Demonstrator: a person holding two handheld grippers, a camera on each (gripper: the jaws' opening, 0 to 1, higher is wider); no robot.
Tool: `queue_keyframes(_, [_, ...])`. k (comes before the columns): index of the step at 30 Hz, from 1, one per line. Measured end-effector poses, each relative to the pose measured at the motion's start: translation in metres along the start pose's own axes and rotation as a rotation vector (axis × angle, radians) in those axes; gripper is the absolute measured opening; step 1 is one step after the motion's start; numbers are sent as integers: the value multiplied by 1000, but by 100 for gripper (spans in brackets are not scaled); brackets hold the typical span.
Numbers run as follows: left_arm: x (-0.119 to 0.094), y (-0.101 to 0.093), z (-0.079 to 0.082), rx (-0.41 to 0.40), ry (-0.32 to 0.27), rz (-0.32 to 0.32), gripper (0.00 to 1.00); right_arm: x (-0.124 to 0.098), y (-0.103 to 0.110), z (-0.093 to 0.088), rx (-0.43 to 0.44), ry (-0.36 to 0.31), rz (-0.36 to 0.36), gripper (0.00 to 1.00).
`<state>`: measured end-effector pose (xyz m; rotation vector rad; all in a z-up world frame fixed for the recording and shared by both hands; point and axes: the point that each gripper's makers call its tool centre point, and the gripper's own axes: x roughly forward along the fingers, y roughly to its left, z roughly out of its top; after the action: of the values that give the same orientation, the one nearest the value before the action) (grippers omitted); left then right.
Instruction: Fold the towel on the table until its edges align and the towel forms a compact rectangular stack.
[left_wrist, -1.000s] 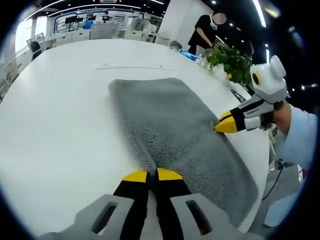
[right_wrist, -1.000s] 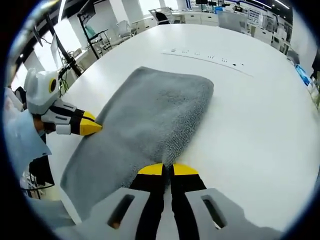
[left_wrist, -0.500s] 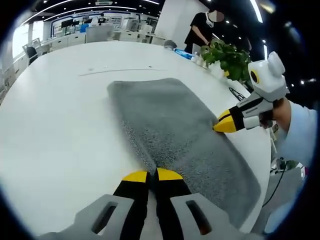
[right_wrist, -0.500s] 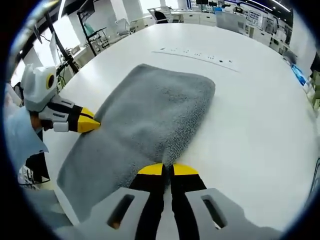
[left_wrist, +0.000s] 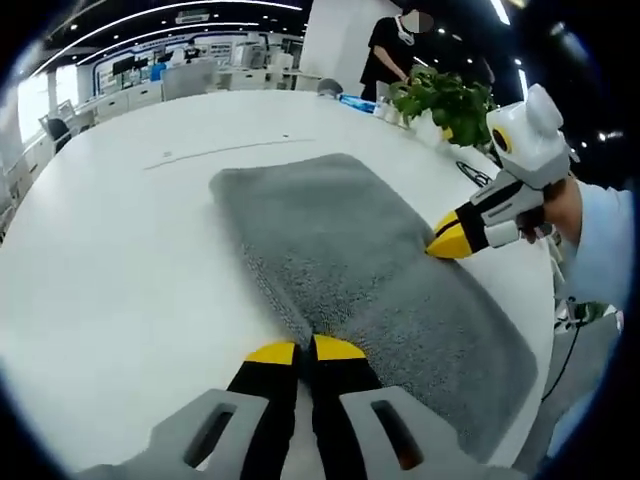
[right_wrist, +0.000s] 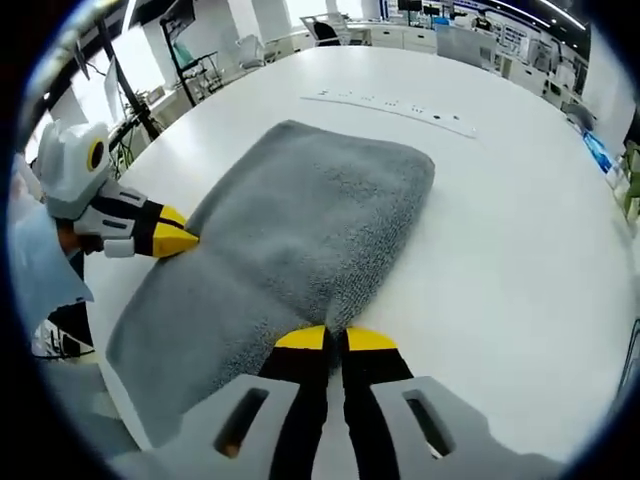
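- While lying on the round white table (left_wrist: 110, 260), the folded grey terry towel (left_wrist: 340, 250) is pinched along 2 opposite edges.
- Left gripper (left_wrist: 305, 350): jaws clenched on the towel edge.
- Right gripper (right_wrist: 335, 338): jaws clenched on the opposite edge.

No text, label, brand or number can be read in either view. The distant wall signs (left_wrist: 160, 55) in the left gripper view and the small dark marks (right_wrist: 390, 105) along the surface are too blurred to make out.
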<state>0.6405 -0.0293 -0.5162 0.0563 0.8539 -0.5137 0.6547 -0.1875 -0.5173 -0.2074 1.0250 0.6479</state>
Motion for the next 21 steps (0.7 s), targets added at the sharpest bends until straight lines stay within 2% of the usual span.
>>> queue_keyframes(7, [0, -1, 2, 8, 3, -13, 5, 2, -2, 1, -31, 7, 3, 4])
queue_keyframes(9, [-6, -6, 0, 3, 4, -17, 7, 0, 0, 0, -44, 2, 6, 5])
queue_keyframes(10, [1, 3, 2, -1, 3, -16, 8, -1, 0, 0, -47, -1, 7, 6])
queue_keyframes(15, [-6, -1, 2, 8, 0, -2, 13, -1, -5, 2, -55, -12, 3, 11])
queue_keyframes(16, [-1, 6, 3, 9, -1, -1, 14, -2, -7, 3, -53, -16, -1, 12])
queue_keyframes(19, [-9, 2, 2, 16, -2, 5, 17, -5, -9, 3, -52, -22, -3, 14])
queue_keyframes(21, [-7, 6, 2, 22, -1, 7, 18, -8, -9, 2, -56, -24, -5, 14])
